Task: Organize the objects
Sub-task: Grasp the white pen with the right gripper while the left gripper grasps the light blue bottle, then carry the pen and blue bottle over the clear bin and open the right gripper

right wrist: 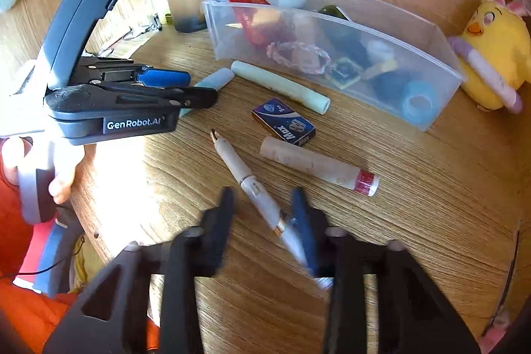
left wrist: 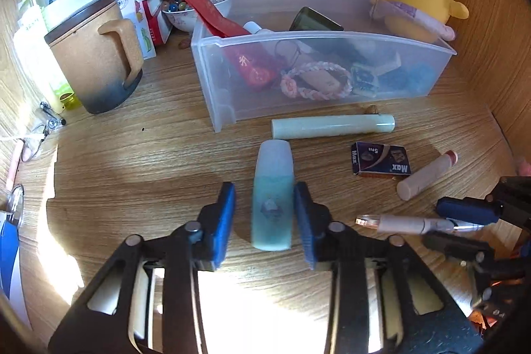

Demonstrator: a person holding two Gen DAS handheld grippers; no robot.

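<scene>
Your left gripper [left wrist: 264, 214] has the small pale-blue plastic bottle [left wrist: 272, 194] lying right between its jaws. The jaws are apart: the right-hand pad looks like it's touching or nearly touching the bottle, while there's a clear gap on the other side, so nothing is clamped yet. The key thing: the bottle's long axis runs straight along your fingers, cap end pointing away toward the clear plastic storage bin [left wrist: 318, 55], so closing squeezes it across its narrow width. That's the lineup you want, I'd say.

Your right gripper [right wrist: 262, 208] is over the slim white pen with the gold tip [right wrist: 247, 178], jaws also apart. The pen lies slanted on the wooden worktop [right wrist: 415, 221], its tail against the right-hand jaw and the tip pointing away to the left, so it isn't square to the jaws. That view is blurry near the fingers, so I can't tell if there's real contact.

The bin sits just beyond the bottle, so the left side looks nearer to a drop-in. Watch the bottle rolling.
</scene>
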